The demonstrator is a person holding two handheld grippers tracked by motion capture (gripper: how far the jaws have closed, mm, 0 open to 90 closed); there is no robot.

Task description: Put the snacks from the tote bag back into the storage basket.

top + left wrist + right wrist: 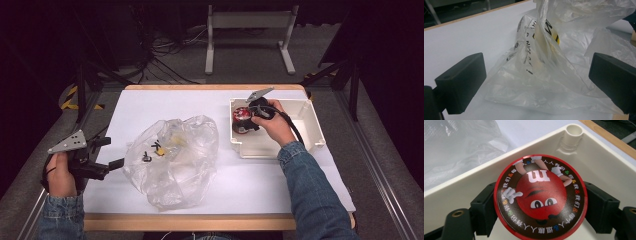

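- The left gripper (119,162), at the table's left edge, is gaping wide and gripping nothing; the crumpled clear plastic bag (172,160) is lying just ahead between its jaws, and closing could be pinching only film and dragging it.
- The right gripper (245,121) is clamping the red M&M's candy tin (541,198) inside the white bin (312,122); its round rim could be slipping out.

Crinkled clear plastic bag (172,160); glossy printed tin (540,196).

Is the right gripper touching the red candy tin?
Touching. In the right gripper view the right gripper has a black jaw pressed against each side of the red candy tin, inside the white bin.
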